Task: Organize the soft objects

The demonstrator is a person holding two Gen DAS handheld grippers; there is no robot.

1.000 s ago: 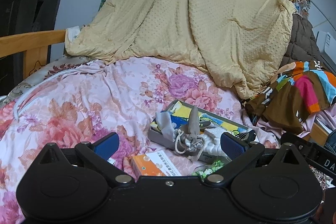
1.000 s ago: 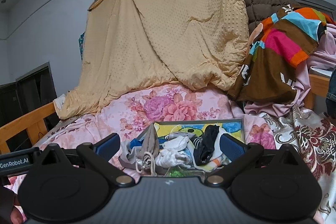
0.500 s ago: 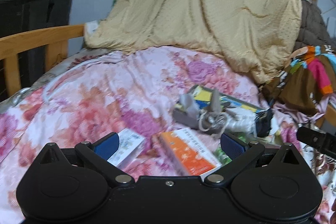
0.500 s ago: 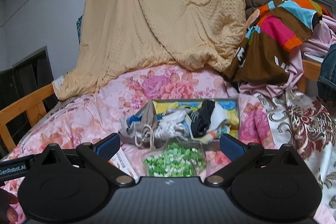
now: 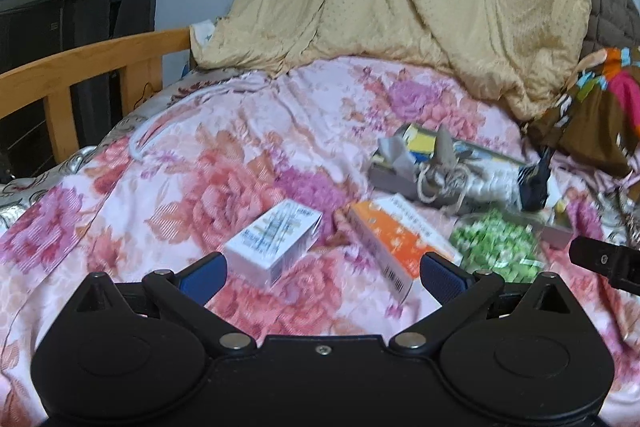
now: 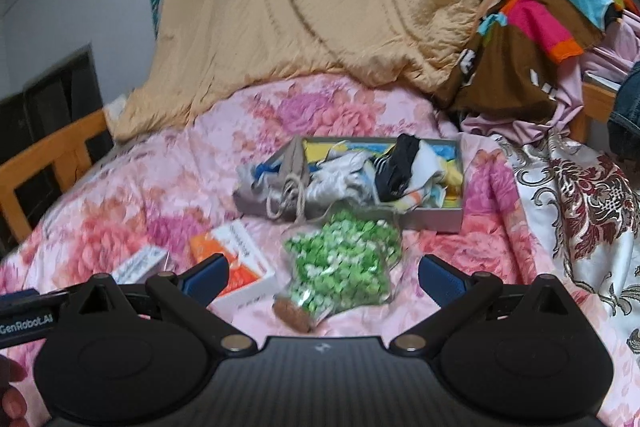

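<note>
A shallow grey box [image 6: 436, 219] [image 5: 394, 181] on the floral bedspread holds several soft pieces: a beige drawstring pouch [image 6: 294, 179] [image 5: 442, 163], white cloth [image 6: 340, 183] and a dark sock [image 6: 394, 167]. In front of it lies a clear bag of green bits [image 6: 344, 263] [image 5: 496, 247] with a cork stopper [image 6: 292, 315]. My left gripper [image 5: 322, 273] is open above a white carton [image 5: 276, 243] and an orange carton [image 5: 396, 243]. My right gripper [image 6: 322, 273] is open over the green bag, holding nothing.
A yellow quilt [image 6: 312, 3] hangs at the back; a striped colourful garment [image 6: 532, 39] and brocade cloth [image 6: 580, 203] pile up at the right. A wooden bed rail [image 5: 92, 71] runs along the left. The other gripper's body [image 5: 604, 261] shows at the right edge.
Both grippers have pulled back from the grey box and tilted down, so the cartons and the green bag have come into view. Both stay open.
</note>
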